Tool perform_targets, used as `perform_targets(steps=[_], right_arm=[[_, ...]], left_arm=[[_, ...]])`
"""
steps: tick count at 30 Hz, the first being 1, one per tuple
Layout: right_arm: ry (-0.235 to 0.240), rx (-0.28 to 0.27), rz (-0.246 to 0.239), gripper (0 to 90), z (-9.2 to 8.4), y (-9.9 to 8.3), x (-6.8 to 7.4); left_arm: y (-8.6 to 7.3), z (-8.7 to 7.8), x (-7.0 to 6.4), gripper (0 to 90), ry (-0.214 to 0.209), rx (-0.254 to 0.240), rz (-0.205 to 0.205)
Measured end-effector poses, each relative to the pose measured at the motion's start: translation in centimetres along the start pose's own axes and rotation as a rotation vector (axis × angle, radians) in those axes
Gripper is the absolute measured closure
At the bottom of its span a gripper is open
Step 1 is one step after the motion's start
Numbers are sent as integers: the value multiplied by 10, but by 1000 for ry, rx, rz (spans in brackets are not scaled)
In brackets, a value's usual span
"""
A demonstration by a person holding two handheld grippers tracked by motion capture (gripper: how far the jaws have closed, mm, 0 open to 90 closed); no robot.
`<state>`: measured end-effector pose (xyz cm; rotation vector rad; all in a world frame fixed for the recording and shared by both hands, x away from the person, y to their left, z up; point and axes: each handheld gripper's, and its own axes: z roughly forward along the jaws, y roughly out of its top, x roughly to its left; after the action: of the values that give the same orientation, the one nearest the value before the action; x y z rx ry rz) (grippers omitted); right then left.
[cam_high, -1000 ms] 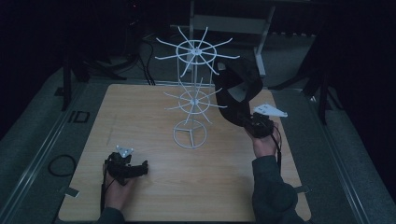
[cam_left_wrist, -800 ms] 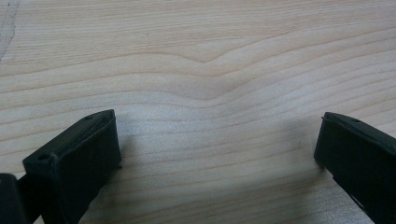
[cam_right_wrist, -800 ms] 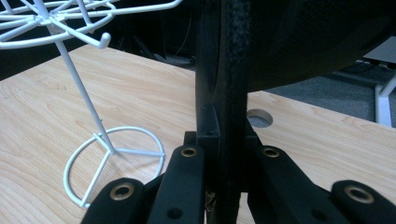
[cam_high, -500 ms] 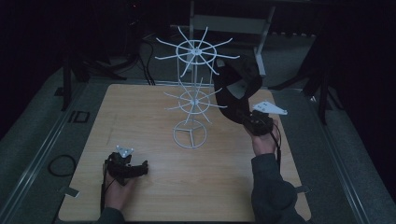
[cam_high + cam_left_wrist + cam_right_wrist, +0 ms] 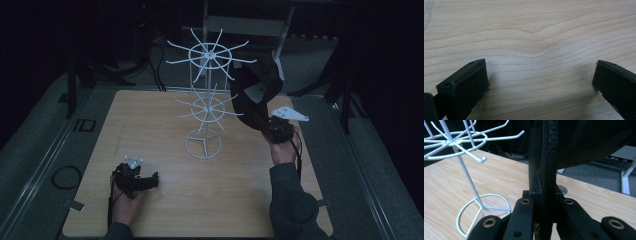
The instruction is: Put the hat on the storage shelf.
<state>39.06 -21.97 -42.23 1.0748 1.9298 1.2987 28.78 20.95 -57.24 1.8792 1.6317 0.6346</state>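
Looking across the wooden table (image 5: 165, 210), I have the white wire rack (image 5: 209, 102) standing near the middle on its ring base, two tiers of hooked arms spreading out from a thin post. Beside its upper tier, on my right, hangs the dark cap (image 5: 254, 87), lifted well off the table and close to the ends of the top arms; whether it touches one I cannot tell.

My right gripper (image 5: 265, 125) is clamped fully down on a band or edge of that cap (image 5: 548, 170), which runs up between the jaws in the right gripper view and spreads into a dark mass above. My left gripper (image 5: 134, 181) rests low on the table near the front left, jaws spread wide with nothing but bare wood (image 5: 536, 37) between them.

I judge the step to be hanging the cap on one of the upper hooks (image 5: 483, 159). To do it well I should keep the clamp firm, since the fabric sags and hides the hook tip from me. I would bring the cap's opening or strap above an upturned hook end, then lower it so the hook catches. The rack looks light, so any sideways push could tip it; my left gripper could steady the base.
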Motion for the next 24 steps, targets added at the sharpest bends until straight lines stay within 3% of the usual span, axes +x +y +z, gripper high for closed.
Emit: perform_targets(steps=[24], right_arm=[[-28, -44, -19, 865, -9, 17, -4]], left_arm=[[0, 0, 0, 2, 1, -1, 0]])
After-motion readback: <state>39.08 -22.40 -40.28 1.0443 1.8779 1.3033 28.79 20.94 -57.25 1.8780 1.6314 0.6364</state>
